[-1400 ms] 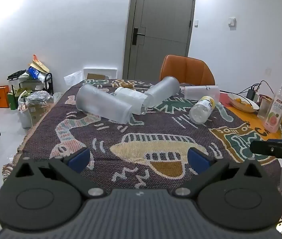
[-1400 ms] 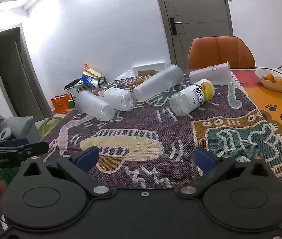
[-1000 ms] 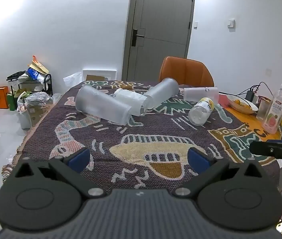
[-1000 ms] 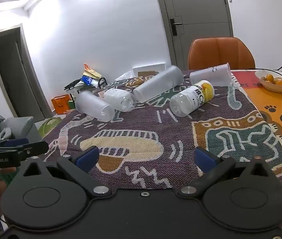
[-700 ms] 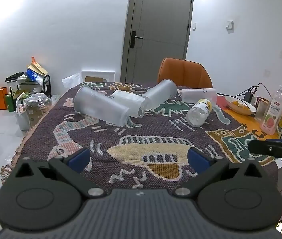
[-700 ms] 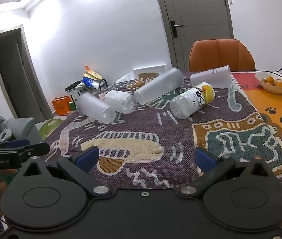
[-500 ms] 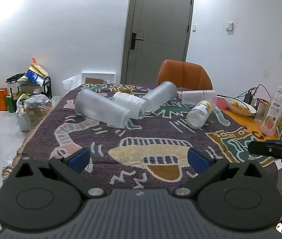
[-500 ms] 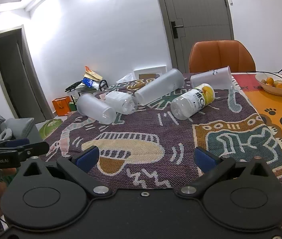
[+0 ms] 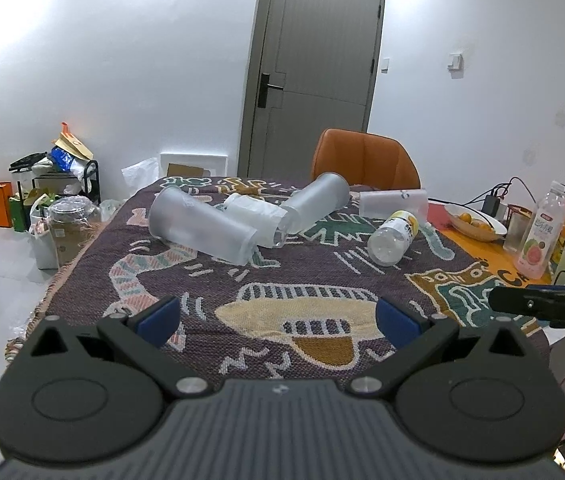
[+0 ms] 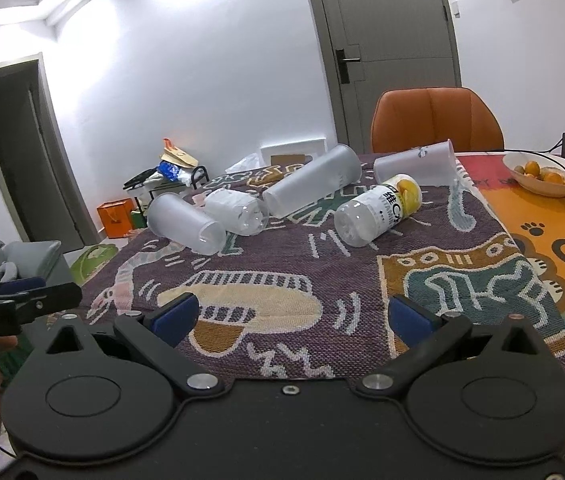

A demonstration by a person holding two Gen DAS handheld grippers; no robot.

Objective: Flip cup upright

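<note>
Patterned cloth (image 10: 362, 280) holds toppled "VITAMIN" bottle (image 10: 378, 210); both grippers' jaws wide, empty.

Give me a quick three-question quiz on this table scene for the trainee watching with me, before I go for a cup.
1. True or false: the frosted cup nearest the left gripper stands upright.
2. Which of these lies on its side on the patterned cloth? A) vitamin bottle B) pink drink bottle C) fruit bowl
3. Fill in: the right gripper holds ____.

Key
1. False: it lies on its side.
2. A. The pink drink bottle stands upright, off the cloth, on the orange mat.
3. Nothing: its jaws are open, as are the left gripper's.
</note>
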